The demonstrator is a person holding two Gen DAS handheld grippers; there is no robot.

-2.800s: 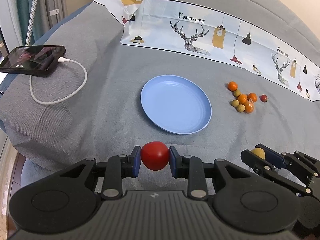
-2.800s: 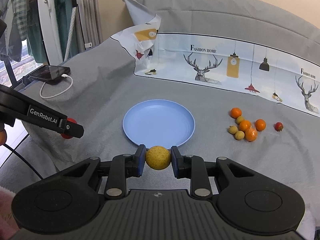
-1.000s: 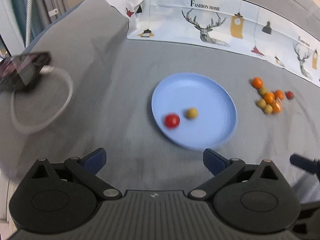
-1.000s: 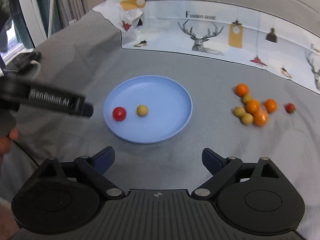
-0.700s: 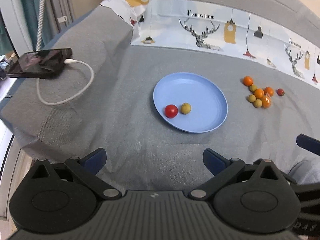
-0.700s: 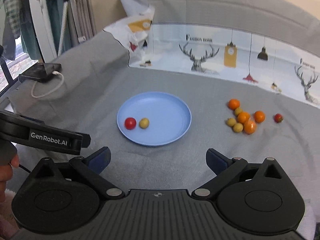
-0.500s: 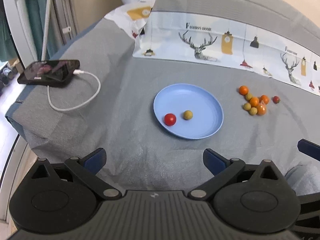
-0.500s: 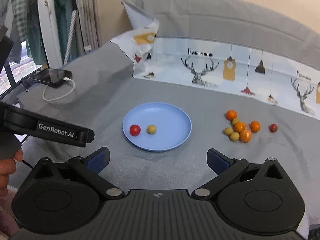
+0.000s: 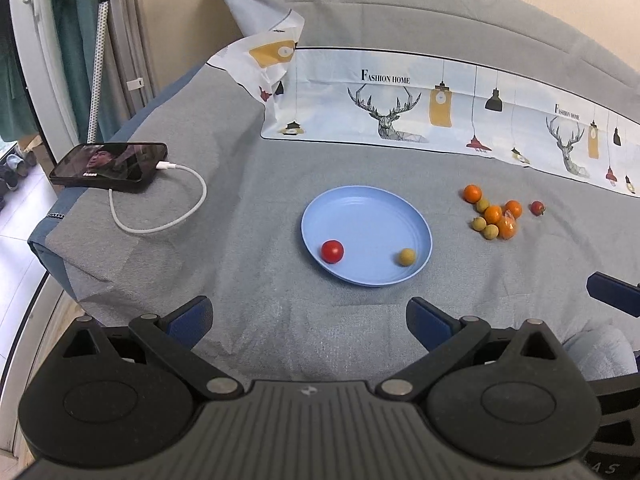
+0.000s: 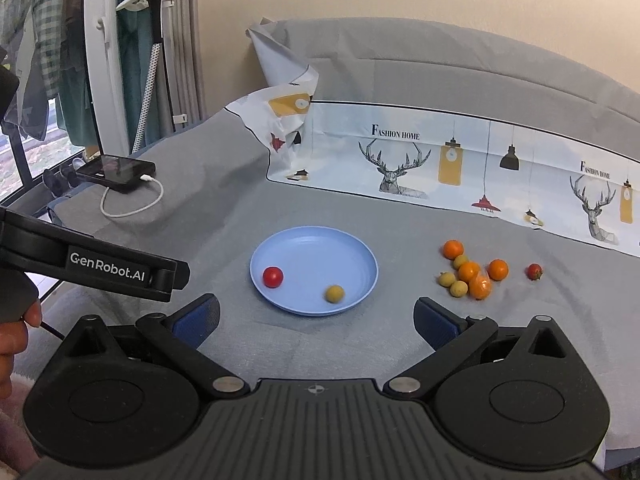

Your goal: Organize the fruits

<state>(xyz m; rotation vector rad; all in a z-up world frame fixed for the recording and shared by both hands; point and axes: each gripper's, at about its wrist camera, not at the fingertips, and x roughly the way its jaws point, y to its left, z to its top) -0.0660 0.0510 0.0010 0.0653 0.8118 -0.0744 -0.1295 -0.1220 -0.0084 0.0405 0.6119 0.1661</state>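
Observation:
A blue plate (image 9: 384,204) (image 10: 320,244) lies on the grey cloth. A red tomato (image 9: 332,251) (image 10: 273,277) and a yellow-green fruit (image 9: 407,257) (image 10: 334,293) lie in it, apart. A cluster of small orange and yellow-green fruits (image 9: 493,215) (image 10: 469,273) lies right of the plate, with a small red fruit (image 9: 537,208) (image 10: 534,271) beyond it. My left gripper (image 9: 308,318) is open and empty, held back near the cloth's front edge. My right gripper (image 10: 316,320) is open and empty, also short of the plate. The left gripper's body shows in the right wrist view (image 10: 104,266).
A black phone (image 9: 109,166) (image 10: 116,171) with a white cable (image 9: 160,216) lies at the left edge of the cloth. A printed deer-pattern sheet (image 9: 440,112) (image 10: 460,160) runs along the back. A window frame and hanging clothes (image 10: 60,60) stand at the left.
Both grippers opened and left the tomato and the yellow-green fruit in the plate, then drew back and up. The yellow-green fruit has rolled right, away from the tomato.

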